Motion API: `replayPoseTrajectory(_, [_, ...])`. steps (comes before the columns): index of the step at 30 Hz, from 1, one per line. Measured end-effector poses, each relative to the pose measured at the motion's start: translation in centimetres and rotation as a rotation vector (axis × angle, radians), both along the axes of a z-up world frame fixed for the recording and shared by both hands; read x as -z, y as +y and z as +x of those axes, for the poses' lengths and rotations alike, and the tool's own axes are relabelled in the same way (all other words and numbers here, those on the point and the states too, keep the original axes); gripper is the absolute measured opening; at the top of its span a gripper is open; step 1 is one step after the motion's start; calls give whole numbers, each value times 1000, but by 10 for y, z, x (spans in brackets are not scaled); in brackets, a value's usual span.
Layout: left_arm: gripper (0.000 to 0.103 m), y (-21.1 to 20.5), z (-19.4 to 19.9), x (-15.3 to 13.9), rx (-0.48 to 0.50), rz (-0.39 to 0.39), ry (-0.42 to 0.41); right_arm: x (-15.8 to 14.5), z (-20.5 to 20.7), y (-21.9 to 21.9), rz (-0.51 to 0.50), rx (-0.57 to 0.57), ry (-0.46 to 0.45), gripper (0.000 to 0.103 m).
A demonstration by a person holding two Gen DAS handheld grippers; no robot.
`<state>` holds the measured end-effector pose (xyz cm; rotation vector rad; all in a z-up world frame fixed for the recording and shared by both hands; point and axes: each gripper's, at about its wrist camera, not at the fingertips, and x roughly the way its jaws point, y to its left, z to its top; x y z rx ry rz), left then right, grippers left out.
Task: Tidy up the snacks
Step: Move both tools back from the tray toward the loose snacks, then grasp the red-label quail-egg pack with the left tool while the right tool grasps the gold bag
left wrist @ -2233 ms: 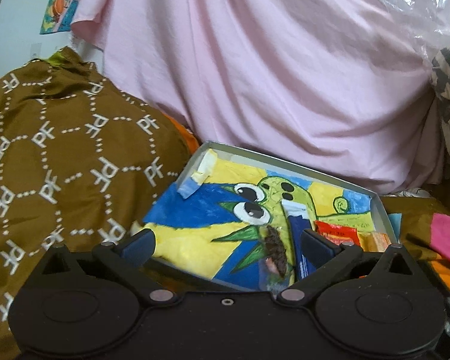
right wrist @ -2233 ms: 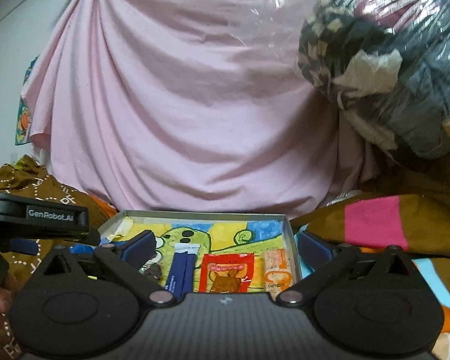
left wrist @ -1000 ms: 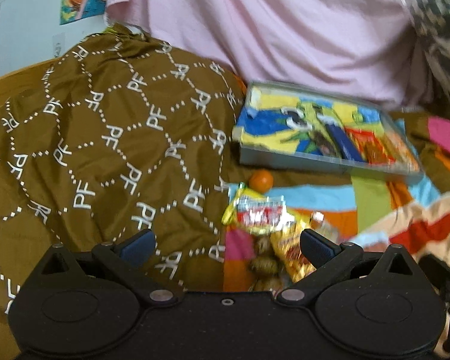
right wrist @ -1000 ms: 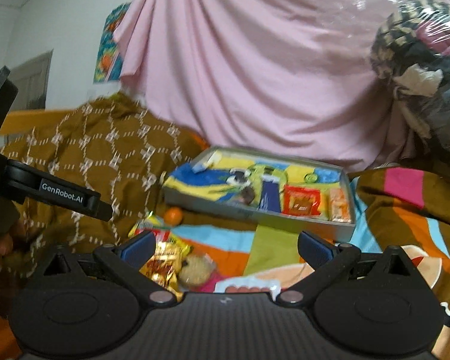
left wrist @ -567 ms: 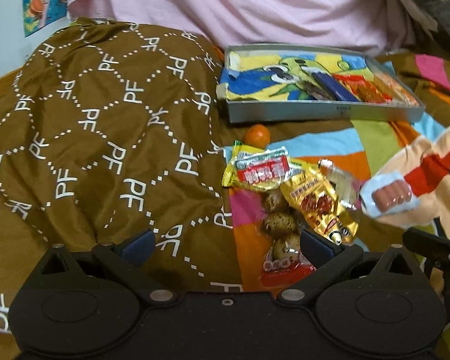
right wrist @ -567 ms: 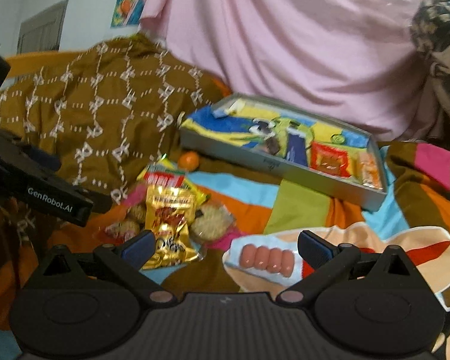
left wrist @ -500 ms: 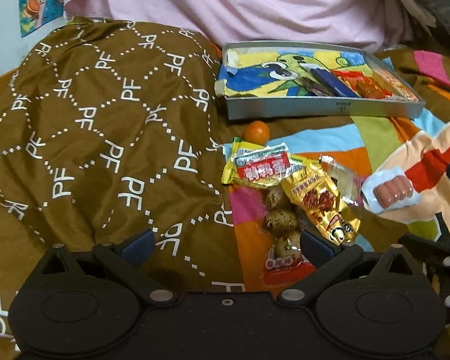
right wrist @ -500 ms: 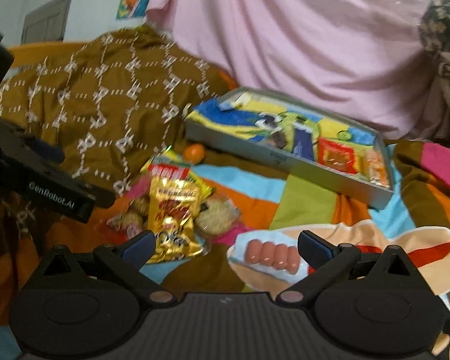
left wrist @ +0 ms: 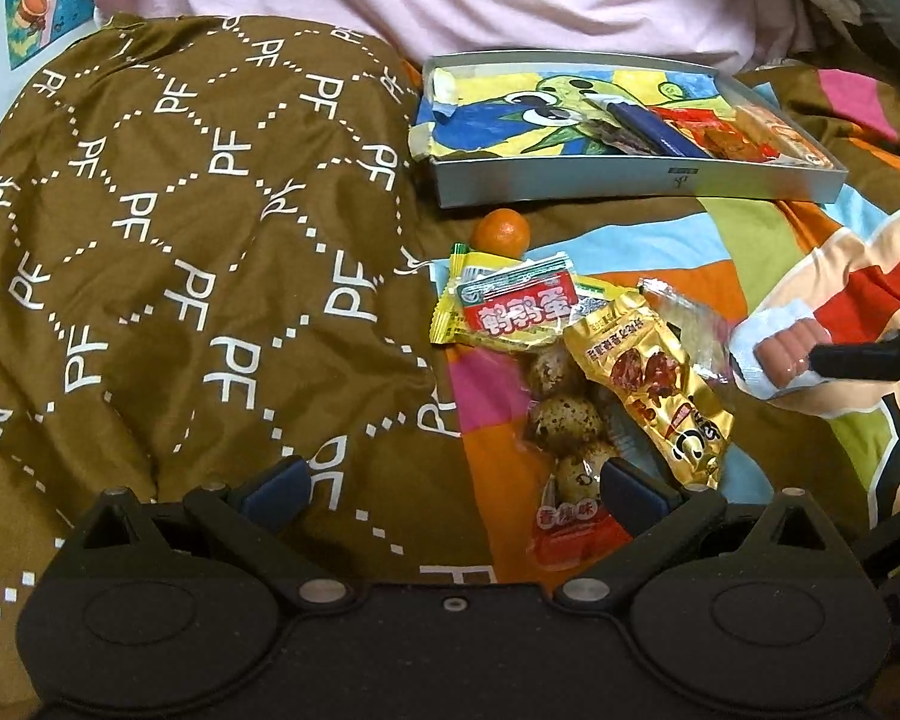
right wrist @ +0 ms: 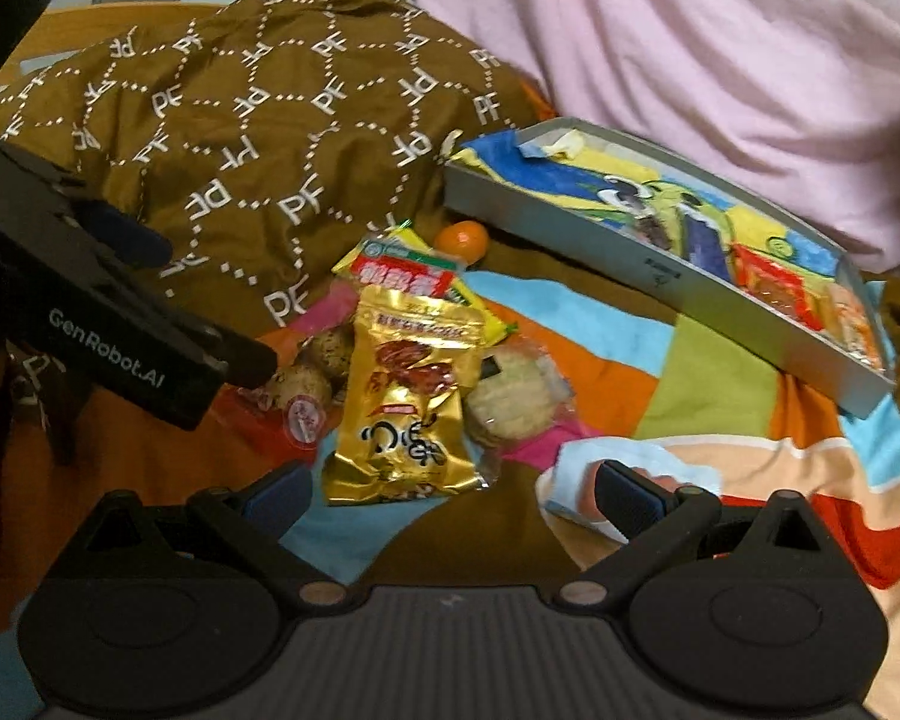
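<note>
A pile of snacks lies on the colourful bedspread: a gold packet (left wrist: 648, 378), a red and yellow packet (left wrist: 516, 306), a clear pack of speckled eggs (left wrist: 564, 420) and a small orange (left wrist: 501, 231). My left gripper (left wrist: 456, 489) hovers open just before the egg pack. In the right wrist view, the gold packet (right wrist: 408, 396) and a round cracker pack (right wrist: 510, 390) lie ahead of my open right gripper (right wrist: 456, 495). A sausage pack (right wrist: 576, 474) sits partly behind its right finger. The grey tray (right wrist: 660, 276) holds several snacks at its right end.
A brown patterned quilt (left wrist: 180, 240) bulges on the left. Pink cloth (right wrist: 720, 60) hangs behind the tray (left wrist: 630, 180). The sausage pack (left wrist: 774, 354) lies right of the pile, with one of the right gripper's fingers (left wrist: 858, 357) over it.
Both grippers have drawn back from the tray and tipped down over the snack pile. The right gripper has come lower, so the sausage pack now sits at its right finger.
</note>
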<state>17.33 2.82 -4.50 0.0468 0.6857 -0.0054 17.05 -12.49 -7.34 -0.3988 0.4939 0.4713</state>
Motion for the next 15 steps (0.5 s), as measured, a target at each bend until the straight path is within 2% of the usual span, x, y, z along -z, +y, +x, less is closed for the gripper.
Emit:
replayPoseTrajectory(2, [102,0,0,0,0,-4,-5,5,4,2,-4,-8,27,91])
replayPoseTrajectory(9, [102,-4,-2,-3,49,-17,-35,8,13,0,52,-38,57,85])
replayPoseTrajectory(13, [102,-6,-1,-3,70,-23,-50,7,18,-1,89,-76,83,75])
replayPoseTrajectory(15, [102,-6,-1,-2,78,-27,-53,8,20,0,99,-92,86,75])
